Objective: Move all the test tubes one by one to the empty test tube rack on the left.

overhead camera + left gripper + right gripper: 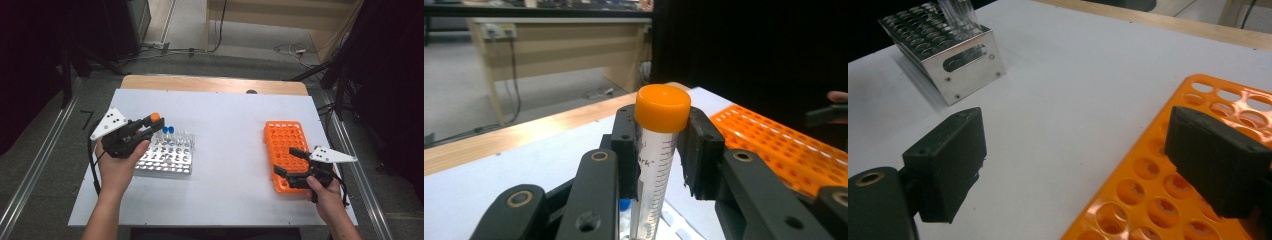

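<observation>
left gripper (150, 127): black body with thick black arms; a grey three-cornered plate with small dark dots sits on top
left gripper, close up: flat black pads (701, 150) with rough edges; round metal pins shine in the arm joints
right gripper (290, 162): black too, with the same grey plate and dots
right gripper pads (950, 162): black blocks, a little worn; one small screw hole shows
cables: thin and black, one trailing from each gripper
arms: bare, no sleeves

Even overhead light, dark surroundings, soft low-resolution frames
</observation>
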`<state>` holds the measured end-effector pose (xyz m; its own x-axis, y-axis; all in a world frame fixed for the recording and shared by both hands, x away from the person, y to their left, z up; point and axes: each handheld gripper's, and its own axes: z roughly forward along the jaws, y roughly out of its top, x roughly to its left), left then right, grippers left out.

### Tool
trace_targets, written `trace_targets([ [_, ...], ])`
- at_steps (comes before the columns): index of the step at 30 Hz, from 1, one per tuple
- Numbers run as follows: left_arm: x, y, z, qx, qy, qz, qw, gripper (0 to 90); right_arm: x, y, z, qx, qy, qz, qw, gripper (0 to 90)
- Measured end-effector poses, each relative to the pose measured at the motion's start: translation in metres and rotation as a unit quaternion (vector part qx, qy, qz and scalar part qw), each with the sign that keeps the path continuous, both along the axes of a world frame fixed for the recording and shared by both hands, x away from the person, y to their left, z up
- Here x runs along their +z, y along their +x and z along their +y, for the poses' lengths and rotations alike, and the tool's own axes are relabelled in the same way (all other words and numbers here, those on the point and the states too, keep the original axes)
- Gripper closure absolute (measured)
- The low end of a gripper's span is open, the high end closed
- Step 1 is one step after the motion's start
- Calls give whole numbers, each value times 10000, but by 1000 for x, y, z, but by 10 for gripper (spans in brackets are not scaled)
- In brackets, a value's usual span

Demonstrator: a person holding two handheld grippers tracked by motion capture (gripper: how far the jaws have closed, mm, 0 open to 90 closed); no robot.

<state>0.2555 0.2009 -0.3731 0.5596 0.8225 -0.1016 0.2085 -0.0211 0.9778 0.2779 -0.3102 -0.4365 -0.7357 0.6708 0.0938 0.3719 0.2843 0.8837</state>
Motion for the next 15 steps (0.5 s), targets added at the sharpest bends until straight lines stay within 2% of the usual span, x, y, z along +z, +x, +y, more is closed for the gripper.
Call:
trace_targets([
  [8,-4,3,26,437,-70,-10,9990,713,-4,7,-23,-261,-9,69,9996,83],
  [15,-9,9,44,789,-163,-17,9968,714,-8,13,-35,-405,32,121,9991,83],
])
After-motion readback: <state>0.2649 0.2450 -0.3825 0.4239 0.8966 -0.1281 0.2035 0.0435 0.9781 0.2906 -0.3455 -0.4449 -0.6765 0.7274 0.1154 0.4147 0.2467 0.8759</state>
